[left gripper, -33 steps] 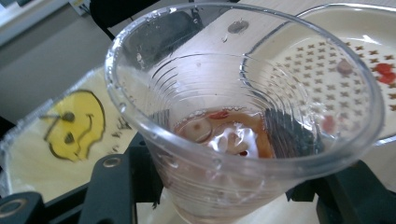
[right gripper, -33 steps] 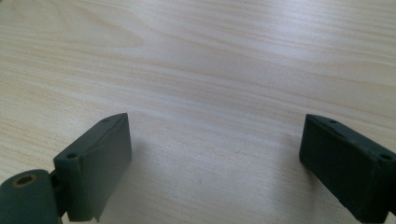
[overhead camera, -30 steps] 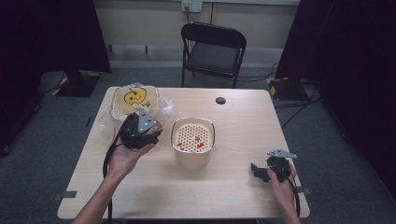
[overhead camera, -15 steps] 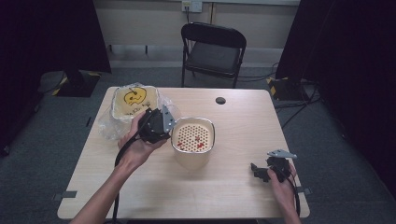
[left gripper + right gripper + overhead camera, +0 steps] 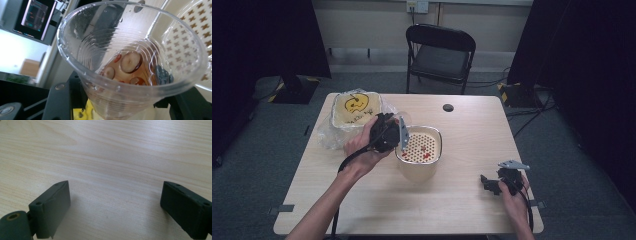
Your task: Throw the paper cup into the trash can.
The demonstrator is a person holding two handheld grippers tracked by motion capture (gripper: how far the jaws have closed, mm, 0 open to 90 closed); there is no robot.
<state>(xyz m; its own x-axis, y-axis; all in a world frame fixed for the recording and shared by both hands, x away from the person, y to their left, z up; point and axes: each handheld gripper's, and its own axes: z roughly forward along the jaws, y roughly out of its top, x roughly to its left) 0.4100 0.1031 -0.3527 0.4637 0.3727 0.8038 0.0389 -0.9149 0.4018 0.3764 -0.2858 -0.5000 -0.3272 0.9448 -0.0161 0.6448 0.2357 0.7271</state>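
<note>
Left claw (image 5: 398, 131) grips tilted clear cup (image 5: 130, 62) of red-skinned slices (image 5: 131, 62) beside strainer bowl (image 5: 419, 146); right claw (image 5: 490, 184) gapes

The clear cup's (image 5: 130, 62) base is cut off at the bottom edge beside the left tongs (image 5: 125, 100) — its reddish contents stay blurred, unidentifiable.

Cup (image 5: 130, 62): clear plastic, red-skinned pale slices inside, between the left gripper's (image 5: 387, 132) black jaws. Strainer (image 5: 421, 146) beside it: cream, star-patterned holes, red bits. Dish (image 5: 354, 107) behind: yellow, dark smiley. Table (image 5: 112, 152): pale woodgrain.
</note>
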